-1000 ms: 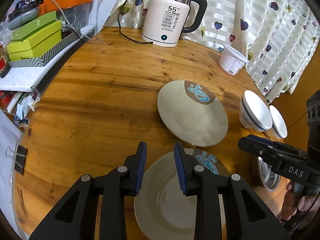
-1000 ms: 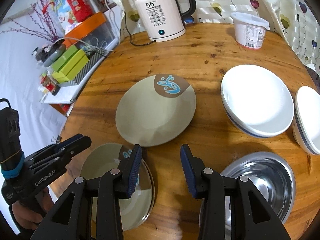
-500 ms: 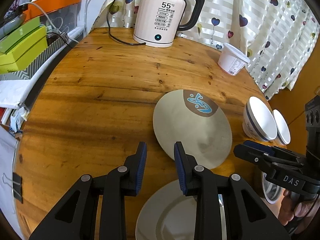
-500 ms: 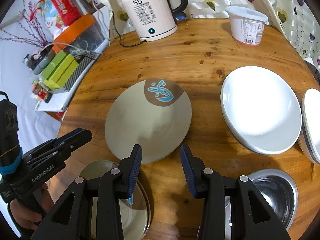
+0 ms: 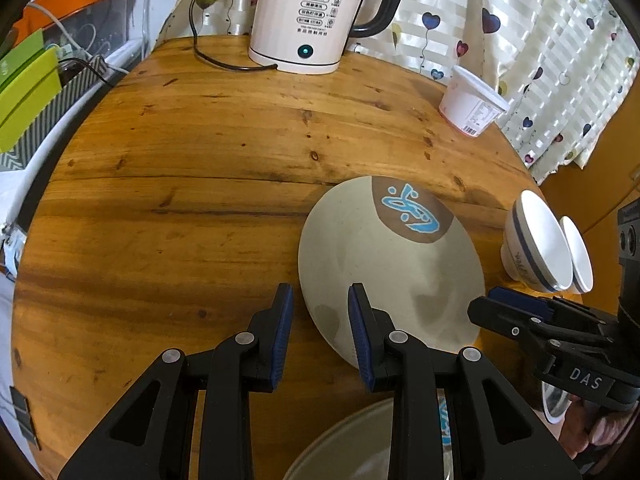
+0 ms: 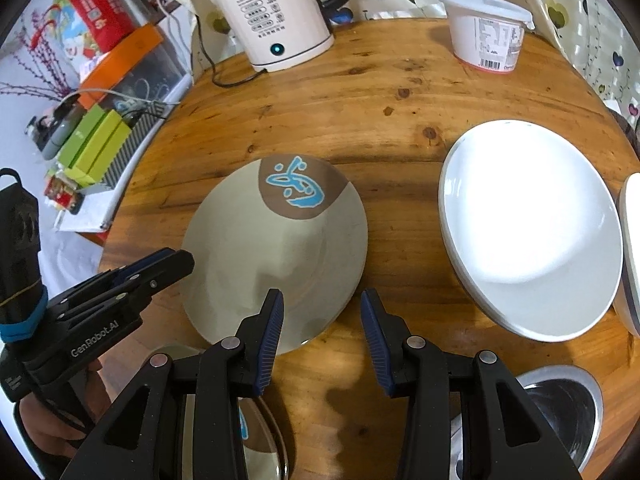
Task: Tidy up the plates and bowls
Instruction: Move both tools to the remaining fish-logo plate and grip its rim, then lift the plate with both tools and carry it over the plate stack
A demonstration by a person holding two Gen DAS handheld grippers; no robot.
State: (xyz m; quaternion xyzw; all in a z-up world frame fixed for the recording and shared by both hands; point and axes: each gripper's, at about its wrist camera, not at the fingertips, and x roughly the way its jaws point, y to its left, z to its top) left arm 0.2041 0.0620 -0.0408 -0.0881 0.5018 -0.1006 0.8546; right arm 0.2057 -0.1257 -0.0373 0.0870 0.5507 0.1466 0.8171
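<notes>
A beige plate [image 5: 384, 272] [image 6: 280, 248] with a brown patch and a blue motif lies on the round wooden table [image 5: 200, 200] [image 6: 400, 120]. My left gripper [image 5: 320, 320] hovers open at its near left rim, with nothing pressed between the pads. My right gripper [image 6: 322, 320] is open over its near right rim. Each gripper shows in the other view: the right gripper [image 5: 496, 306] and the left gripper [image 6: 176, 262]. A second plate of the same kind [image 5: 352, 448] [image 6: 260, 452] lies under my fingers at the table's near edge.
Two white bowls [image 5: 536, 248] [image 6: 528, 232] sit to the right, the outer one [image 5: 576, 256] [image 6: 632, 248] beside the first. A steel bowl [image 6: 560, 408] is near right. A kettle [image 5: 316, 16] [image 6: 272, 12] and a white tub [image 5: 468, 108] [image 6: 486, 36] stand at the back. Green boxes [image 5: 24, 96] lie off the left edge.
Both grippers have moved forward and lower, from over the near plate to the near rim of the far plate. Their openings look the same. No dish has moved.
</notes>
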